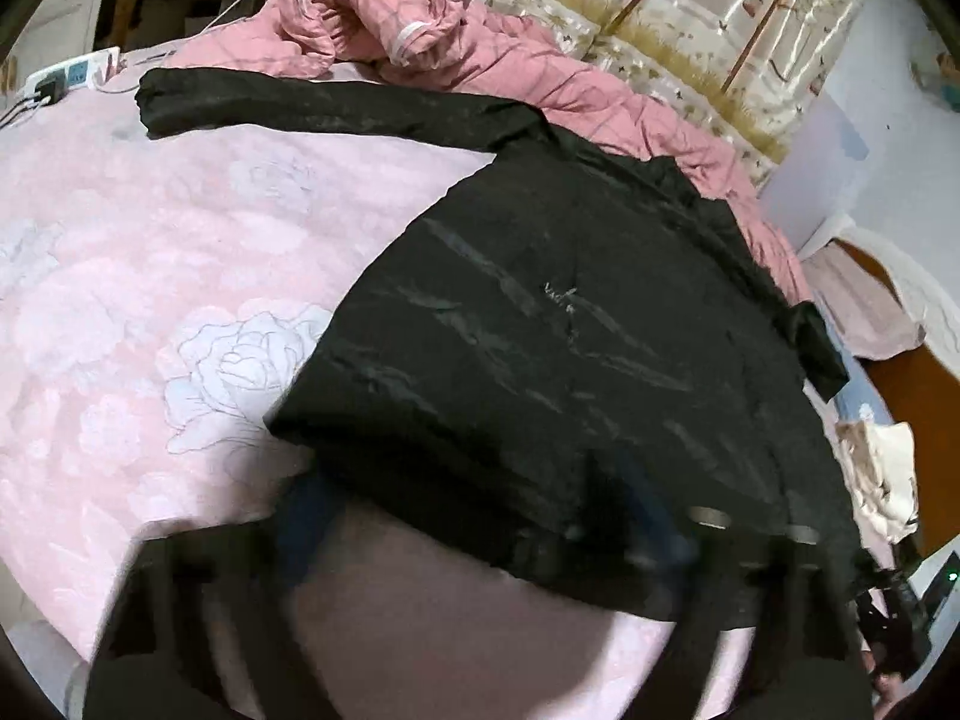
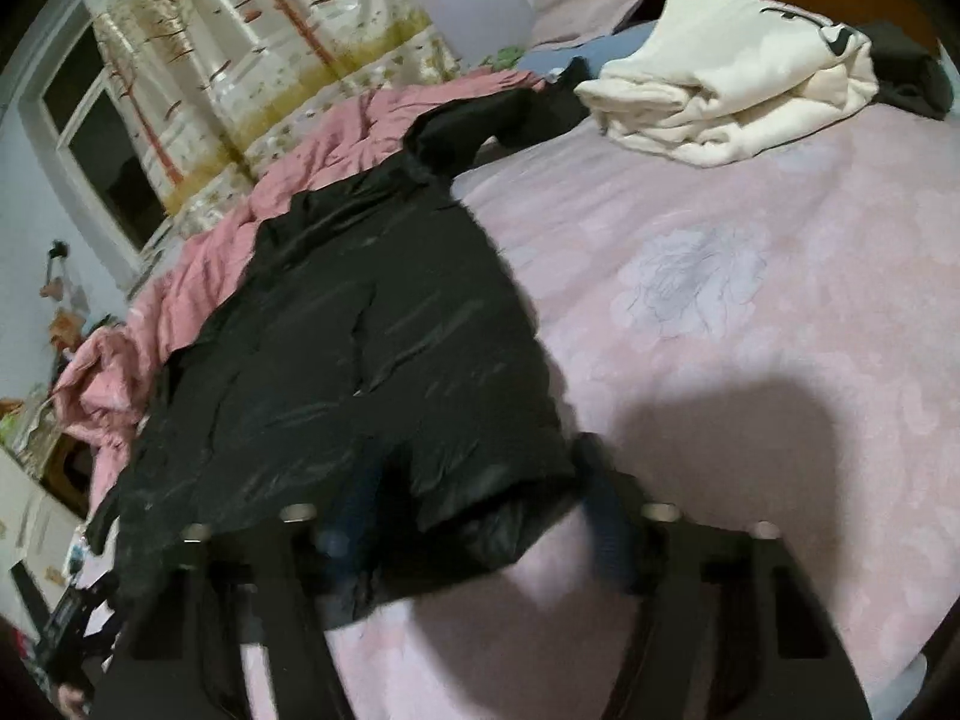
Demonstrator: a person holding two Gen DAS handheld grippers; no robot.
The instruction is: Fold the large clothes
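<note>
A black shiny jacket [image 1: 540, 330] lies spread flat on the pink flowered bedsheet [image 1: 150, 240], one sleeve [image 1: 312, 108] stretched out to the far left. My left gripper [image 1: 471, 516] is low at its near hem; the blurred jaws stand apart, one finger on the sheet beside the hem corner and the other over the fabric. In the right wrist view the same jacket [image 2: 336, 330] runs away from me with its other sleeve [image 2: 474, 120] at the top. My right gripper [image 2: 477, 525] straddles the other hem corner, jaws apart, with the fabric edge between them.
A crumpled pink quilt [image 1: 372, 6] is heaped along the jacket's far side, in front of a tree-print curtain [image 1: 690, 12]. A folded cream garment [image 2: 738, 90] lies at the far right of the bedsheet [image 2: 750, 300]. A white power strip [image 1: 66, 75] sits at the far left.
</note>
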